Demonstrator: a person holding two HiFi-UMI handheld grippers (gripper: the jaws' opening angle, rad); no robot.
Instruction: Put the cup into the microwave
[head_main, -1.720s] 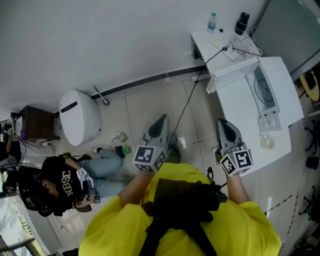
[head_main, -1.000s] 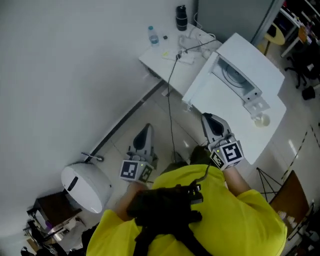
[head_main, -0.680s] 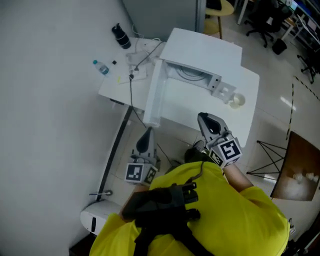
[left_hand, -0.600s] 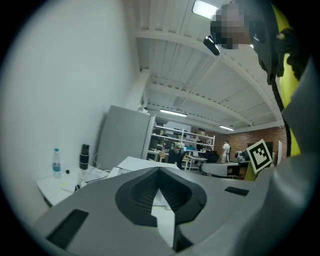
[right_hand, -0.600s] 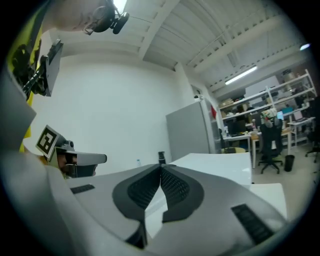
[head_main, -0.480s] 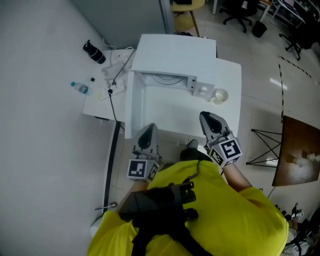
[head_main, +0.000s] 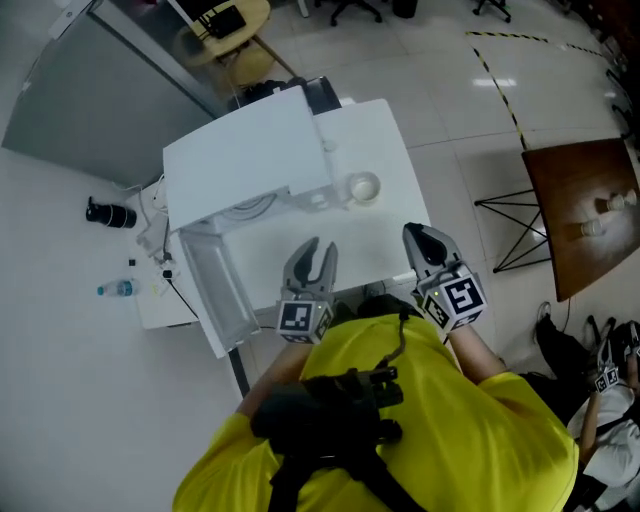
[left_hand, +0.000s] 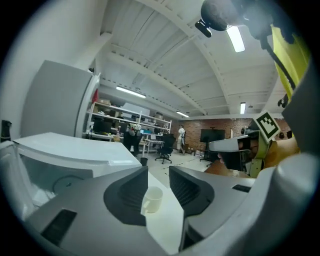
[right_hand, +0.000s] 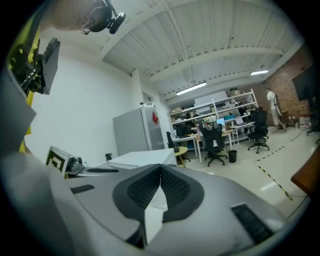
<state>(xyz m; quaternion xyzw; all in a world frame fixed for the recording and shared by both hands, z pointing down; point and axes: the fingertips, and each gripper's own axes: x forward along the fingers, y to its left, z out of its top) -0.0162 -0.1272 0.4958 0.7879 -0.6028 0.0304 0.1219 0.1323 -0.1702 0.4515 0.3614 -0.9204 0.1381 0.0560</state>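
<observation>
A white cup stands upright on the white desk, just beside the right side of the white microwave. The microwave's door seems to hang open toward the person, though the steep head view makes that hard to judge.

The left gripper hovers above the desk's near part, in front of the microwave and well short of the cup. Its fingers have just been opening and now stand apart. The cup shows through the gap, but farther off on the desk, and nothing sits between them.

The right gripper hangs over the desk's near right edge. Its fingers are pressed together, with nothing in them.
</observation>
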